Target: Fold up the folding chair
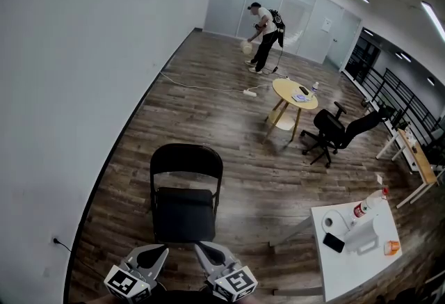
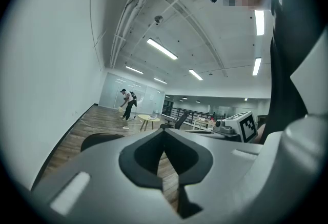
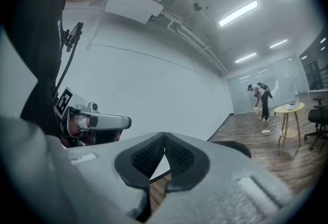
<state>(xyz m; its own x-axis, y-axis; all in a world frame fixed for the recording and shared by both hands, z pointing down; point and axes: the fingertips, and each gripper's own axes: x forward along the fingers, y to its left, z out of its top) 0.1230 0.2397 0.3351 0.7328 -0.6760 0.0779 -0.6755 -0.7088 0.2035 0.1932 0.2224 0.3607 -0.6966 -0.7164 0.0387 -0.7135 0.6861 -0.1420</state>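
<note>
A black folding chair (image 1: 184, 193) stands unfolded on the wood floor, its seat toward me and its backrest farther off. My left gripper (image 1: 158, 252) and right gripper (image 1: 203, 251) are held side by side at the bottom edge of the head view, just short of the chair's seat front, touching nothing. Both are shut with nothing between the jaws. In the left gripper view the left gripper (image 2: 164, 130) has its pads pressed together, with the chair's backrest (image 2: 100, 140) behind them. The right gripper (image 3: 164, 138) is likewise shut, with the chair's backrest (image 3: 236, 147) past it.
A white wall (image 1: 69, 87) runs along the left. A round wooden table (image 1: 294, 97) and a black office chair (image 1: 337, 132) stand farther off. A white table (image 1: 354, 247) with a paper roll and bottle is at the right. A person (image 1: 264, 28) bends over at the far end.
</note>
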